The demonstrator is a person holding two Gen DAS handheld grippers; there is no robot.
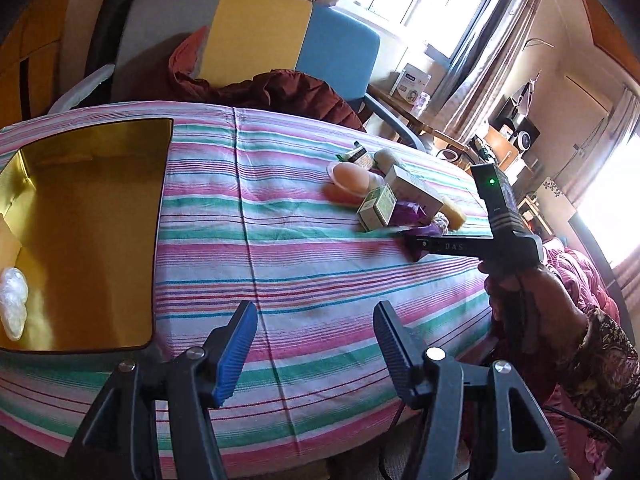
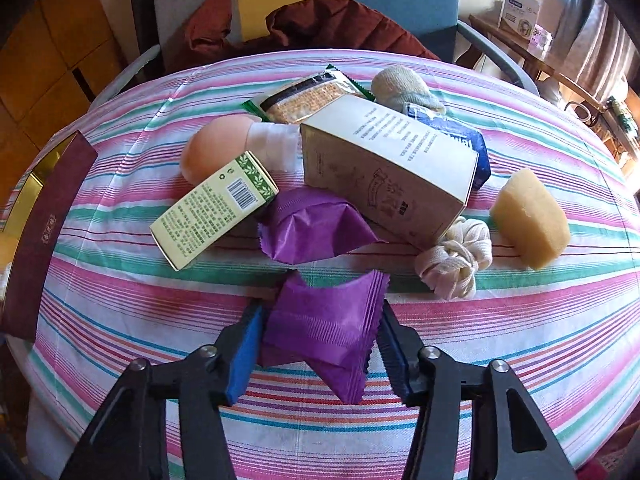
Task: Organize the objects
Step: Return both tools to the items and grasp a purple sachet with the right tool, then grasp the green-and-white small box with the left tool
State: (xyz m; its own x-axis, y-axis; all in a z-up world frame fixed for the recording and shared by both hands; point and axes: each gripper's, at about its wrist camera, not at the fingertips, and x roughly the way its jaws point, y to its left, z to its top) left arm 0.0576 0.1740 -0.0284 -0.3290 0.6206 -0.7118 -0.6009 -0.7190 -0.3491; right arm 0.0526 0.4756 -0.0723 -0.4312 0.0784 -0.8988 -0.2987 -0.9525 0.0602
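Observation:
My right gripper [image 2: 322, 344] is shut on a purple packet [image 2: 332, 328], its blue pads pressing both sides just above the striped cloth [image 2: 120, 320]. Behind it lies a pile: a second purple packet [image 2: 312, 224], a green-and-cream box [image 2: 216, 208], a larger beige box [image 2: 384, 160], a peach egg-shaped thing [image 2: 216, 148], a cracker packet [image 2: 308, 96], a yellow block [image 2: 528, 216] and a white knotted cord [image 2: 456, 260]. My left gripper [image 1: 316, 344] is open over bare cloth, nothing between its fingers. A gold-lined box [image 1: 92, 220] lies to its left, holding a white wrapped item [image 1: 14, 300].
A chair [image 1: 256, 32] with a grey, yellow and blue back stands behind the table, with a maroon jacket [image 1: 288, 92] on it. A grey rolled sock [image 2: 404, 86] and a blue packet [image 2: 476, 144] lie at the pile's far side. A person's sleeve [image 1: 600, 360] is at the right.

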